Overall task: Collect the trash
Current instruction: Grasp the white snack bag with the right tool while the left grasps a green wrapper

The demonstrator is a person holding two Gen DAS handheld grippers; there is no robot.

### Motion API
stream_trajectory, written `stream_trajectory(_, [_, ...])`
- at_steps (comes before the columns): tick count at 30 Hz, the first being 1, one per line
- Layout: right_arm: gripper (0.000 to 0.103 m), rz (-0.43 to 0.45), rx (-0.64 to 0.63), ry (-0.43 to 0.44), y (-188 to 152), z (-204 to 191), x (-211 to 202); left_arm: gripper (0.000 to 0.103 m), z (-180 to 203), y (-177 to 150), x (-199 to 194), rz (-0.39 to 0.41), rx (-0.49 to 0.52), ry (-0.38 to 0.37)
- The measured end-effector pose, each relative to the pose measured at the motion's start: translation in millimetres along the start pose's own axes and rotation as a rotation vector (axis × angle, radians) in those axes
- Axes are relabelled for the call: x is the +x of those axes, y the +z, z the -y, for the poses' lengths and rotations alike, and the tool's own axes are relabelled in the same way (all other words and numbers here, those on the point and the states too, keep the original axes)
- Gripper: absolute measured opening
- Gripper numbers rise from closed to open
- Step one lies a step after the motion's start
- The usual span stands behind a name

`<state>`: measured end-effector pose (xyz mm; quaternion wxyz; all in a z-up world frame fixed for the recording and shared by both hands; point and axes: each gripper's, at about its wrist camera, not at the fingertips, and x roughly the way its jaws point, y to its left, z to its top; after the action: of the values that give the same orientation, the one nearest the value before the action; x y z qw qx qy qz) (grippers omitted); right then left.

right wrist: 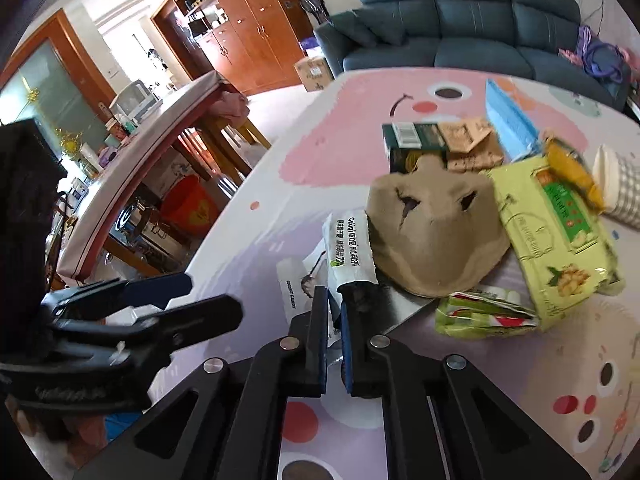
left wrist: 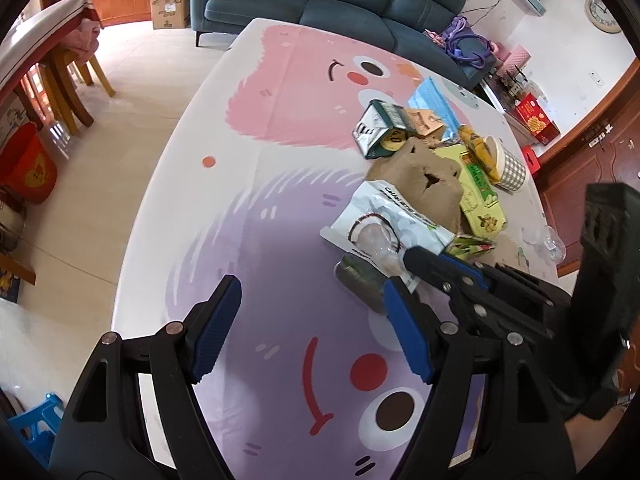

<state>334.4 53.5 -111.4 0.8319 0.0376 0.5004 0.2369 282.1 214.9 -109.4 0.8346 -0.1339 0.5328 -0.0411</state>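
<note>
Table (left wrist: 256, 208) left half bare, free passage. Trash pile (left wrist: 436, 168) crowds right side; paper cup (left wrist: 508, 164) near far edge; right gripper (left wrist: 416, 260) alongside pile.

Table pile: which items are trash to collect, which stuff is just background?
Job:
white snack bag, pinched by right gripper
brown pulp tray
yellow-green packet
dark green carton
checked paper cup
blue pouch
left gripper, open, empty

Lying about:
sofa
cardboard box
red bucket

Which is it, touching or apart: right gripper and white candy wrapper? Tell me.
Touching. The right wrist view shows the right gripper with its fingers pinched on the white candy wrapper's edge.
</note>
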Motion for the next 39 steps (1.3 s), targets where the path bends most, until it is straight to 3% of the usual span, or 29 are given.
stream_trajectory(7, [0.003,0.070,0.049,-0.017,-1.6,25.2,-46.9,0.071,28.2,17.7,-4.0,0.017,0.060,-0.041])
stream_trajectory(15, [0.003,0.170,0.160,-0.107,-8.4,74.4,-106.4,0.071,72.5,24.7,6.8,-0.001,0.142,-0.088])
stream_trajectory(25, [0.003,0.182,0.279,-0.171,-43.4,117.5,-134.0,0.071,132.6,11.8,39.8,-0.089,0.268,-0.147])
stream_trajectory(28, [0.003,0.182,0.302,-0.177,-57.0,119.0,-137.1,0.071,138.7,10.2,50.9,-0.126,0.240,-0.134])
stream_trajectory(34, [0.003,0.182,0.331,-0.178,-69.3,121.3,-135.3,0.071,131.1,13.6,78.3,-0.204,0.019,-0.096])
stream_trajectory(39, [0.003,0.182,0.337,-0.177,-72.9,122.2,-133.5,0.071,134.7,10.7,84.7,-0.207,-0.062,-0.094])
